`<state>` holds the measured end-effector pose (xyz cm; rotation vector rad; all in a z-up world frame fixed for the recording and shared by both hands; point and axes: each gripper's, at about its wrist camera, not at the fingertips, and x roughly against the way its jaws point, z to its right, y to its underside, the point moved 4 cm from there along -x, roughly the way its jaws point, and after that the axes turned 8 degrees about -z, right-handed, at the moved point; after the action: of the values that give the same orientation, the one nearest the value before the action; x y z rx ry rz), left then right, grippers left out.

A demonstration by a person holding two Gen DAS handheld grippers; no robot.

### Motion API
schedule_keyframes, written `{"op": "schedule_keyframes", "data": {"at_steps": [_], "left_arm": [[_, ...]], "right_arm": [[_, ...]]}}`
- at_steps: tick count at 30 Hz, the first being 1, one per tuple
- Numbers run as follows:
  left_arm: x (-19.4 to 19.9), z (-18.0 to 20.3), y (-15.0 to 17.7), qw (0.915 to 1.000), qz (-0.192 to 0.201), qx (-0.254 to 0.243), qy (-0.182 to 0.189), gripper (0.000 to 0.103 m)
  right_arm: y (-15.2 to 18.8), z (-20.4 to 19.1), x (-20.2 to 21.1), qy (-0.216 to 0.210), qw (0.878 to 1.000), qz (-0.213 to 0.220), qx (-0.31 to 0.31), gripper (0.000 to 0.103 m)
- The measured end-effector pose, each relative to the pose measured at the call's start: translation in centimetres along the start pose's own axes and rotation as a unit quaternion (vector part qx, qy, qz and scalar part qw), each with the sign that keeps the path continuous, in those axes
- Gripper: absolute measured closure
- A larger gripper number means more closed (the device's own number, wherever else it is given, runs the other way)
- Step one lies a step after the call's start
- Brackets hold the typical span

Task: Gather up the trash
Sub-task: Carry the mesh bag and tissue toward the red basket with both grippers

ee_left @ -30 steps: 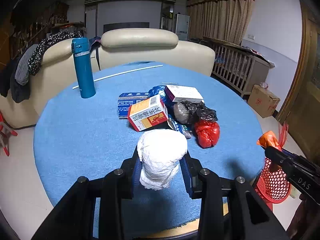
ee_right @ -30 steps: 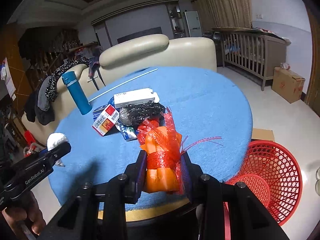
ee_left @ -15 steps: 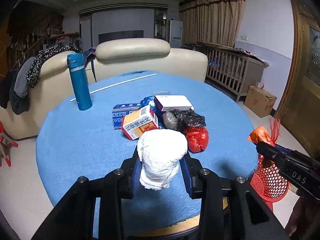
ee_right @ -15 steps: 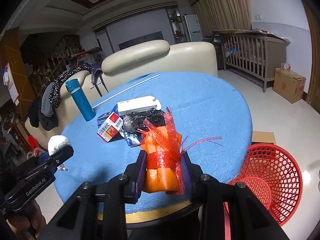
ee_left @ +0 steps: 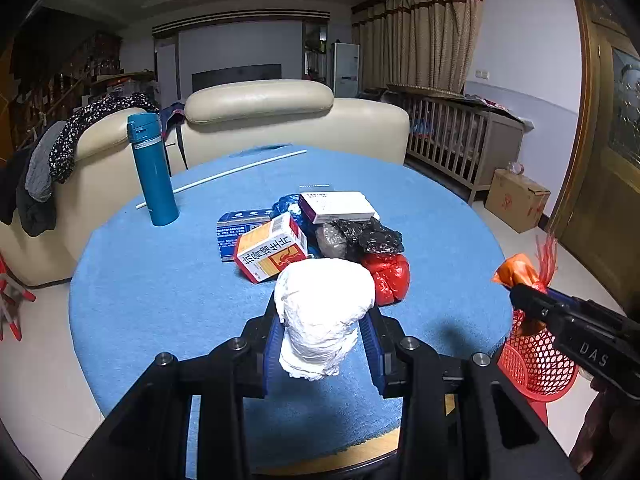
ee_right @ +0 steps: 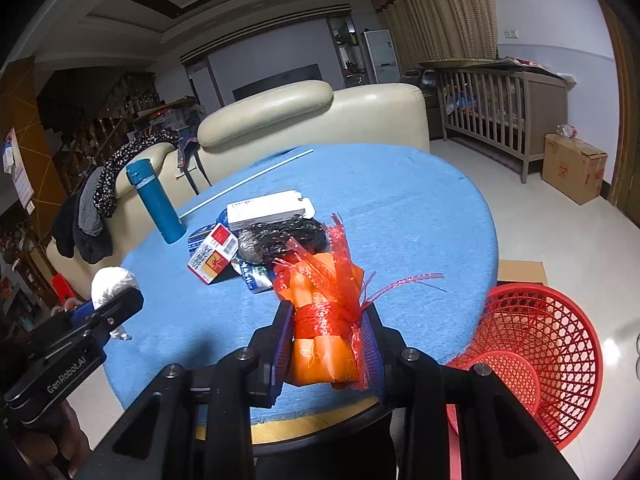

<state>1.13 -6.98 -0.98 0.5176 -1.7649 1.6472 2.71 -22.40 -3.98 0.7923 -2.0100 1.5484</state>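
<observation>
Since a second ago the pile of trash is seen further off in both wrist views, the hands having been drawn slightly back. The blue-covered counter (ee_left: pixel 160 288) carries a teal flask (ee_left: pixel 152 168), boxes (ee_left: pixel 272 252) and bagged trash (ee_left: pixel 360 236). A red basket (ee_right: pixel 536 360) is seen, apparently on the floor. The left gripper (ee_left: pixel 324 332) has its jaws clamped on a white wad (ee_left: pixel 324 312); the right gripper (ee_right: pixel 326 344) has its jaws clamped on an orange bundle (ee_right: pixel 324 320).
</observation>
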Motion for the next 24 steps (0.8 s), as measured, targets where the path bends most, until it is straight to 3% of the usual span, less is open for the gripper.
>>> {"op": "schedule_keyframes", "data": {"at_steps": [24], "left_arm": [[-0.4,3.3,0.4,0.9989,-0.005,-0.045,0.006,0.065]], "right_arm": [[1.3,7.9,1.1,0.036,0.996,0.007,-0.077,0.067]]}}
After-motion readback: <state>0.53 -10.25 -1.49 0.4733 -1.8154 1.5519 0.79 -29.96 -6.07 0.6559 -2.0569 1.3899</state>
